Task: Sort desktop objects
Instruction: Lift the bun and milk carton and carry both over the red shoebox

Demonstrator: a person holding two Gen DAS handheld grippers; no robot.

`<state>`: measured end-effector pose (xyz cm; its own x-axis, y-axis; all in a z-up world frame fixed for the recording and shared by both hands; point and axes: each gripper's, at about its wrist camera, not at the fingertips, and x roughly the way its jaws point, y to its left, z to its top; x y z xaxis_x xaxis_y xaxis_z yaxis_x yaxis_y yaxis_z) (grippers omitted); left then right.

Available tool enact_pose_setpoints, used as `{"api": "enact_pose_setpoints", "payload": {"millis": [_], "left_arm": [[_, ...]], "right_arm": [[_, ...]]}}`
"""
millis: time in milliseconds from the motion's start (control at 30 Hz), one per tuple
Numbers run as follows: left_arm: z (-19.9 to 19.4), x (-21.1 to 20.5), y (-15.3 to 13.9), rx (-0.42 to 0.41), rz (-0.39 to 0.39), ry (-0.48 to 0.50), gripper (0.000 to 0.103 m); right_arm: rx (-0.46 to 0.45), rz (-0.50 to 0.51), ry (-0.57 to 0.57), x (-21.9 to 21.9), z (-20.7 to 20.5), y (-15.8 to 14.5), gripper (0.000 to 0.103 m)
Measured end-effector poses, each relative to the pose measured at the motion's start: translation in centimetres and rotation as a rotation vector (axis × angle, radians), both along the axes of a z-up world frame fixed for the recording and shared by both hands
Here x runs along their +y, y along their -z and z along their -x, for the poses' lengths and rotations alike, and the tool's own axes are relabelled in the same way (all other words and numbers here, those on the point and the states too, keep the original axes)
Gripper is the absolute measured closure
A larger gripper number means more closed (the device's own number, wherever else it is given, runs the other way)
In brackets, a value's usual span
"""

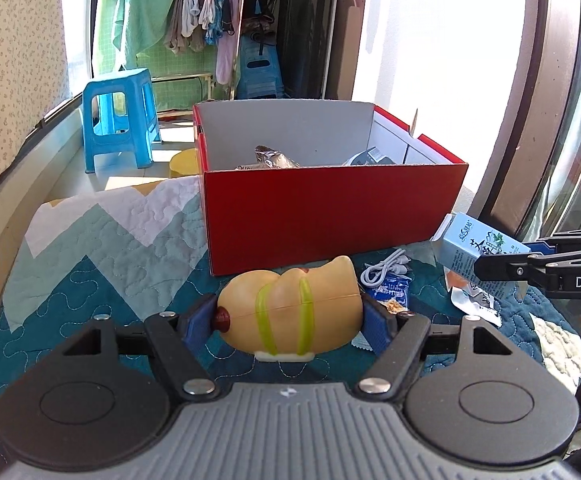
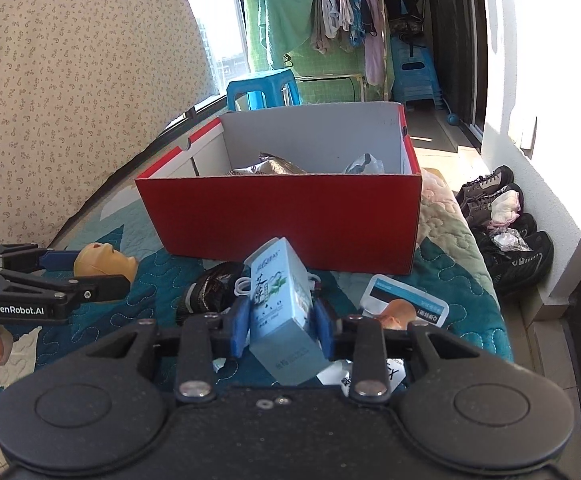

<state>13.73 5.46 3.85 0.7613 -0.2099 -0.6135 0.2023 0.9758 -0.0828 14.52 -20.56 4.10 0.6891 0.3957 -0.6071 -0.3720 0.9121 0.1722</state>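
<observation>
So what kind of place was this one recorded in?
Most likely a home, on an enclosed balcony or sunroom: laundry on a clip hanger by the windows, plastic stools, worn shoes along the wall, and a quilt-covered surface holding a red box.

Yellowish plastic toy (image 1: pixel 290 312) with two green bands is lying sideways, pinched between blue pads just in front of the red box (image 1: pixel 330 208). Pale blue carton (image 2: pixel 282 312) with printed leaves is tilting back, squeezed at its sides, hanging above the cable (image 1: pixel 382 268) and snack packets (image 1: pixel 390 300).
</observation>
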Motion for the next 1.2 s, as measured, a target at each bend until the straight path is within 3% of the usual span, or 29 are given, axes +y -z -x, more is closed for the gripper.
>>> {"api": "enact_pose_setpoints", "payload": {"millis": [300, 567, 800, 1200], "left_arm": [[2.3, -1.2, -3.2, -0.030, 0.001, 0.057, 0.029], [1.9, -2.2, -6.3, -0.096, -0.027, 0.087, 0.029], [-0.6, -2.3, -8.5, -0.114, -0.027, 0.083, 0.029], [-7.9, -1.7, -9.6, -0.107, -0.068, 0.051, 0.029]], "right_arm": [[-0.048, -0.030, -0.023, 1.0, 2.9, -3.6, 0.069], [-0.108, -0.012, -0.024, 1.9, 2.4, -7.2, 0.069], [-0.156, 0.030, 0.009, 2.9, 0.2, -9.1, 0.069], [-0.160, 0.036, 0.106, 3.0, -5.9, -8.9, 0.069]]}}
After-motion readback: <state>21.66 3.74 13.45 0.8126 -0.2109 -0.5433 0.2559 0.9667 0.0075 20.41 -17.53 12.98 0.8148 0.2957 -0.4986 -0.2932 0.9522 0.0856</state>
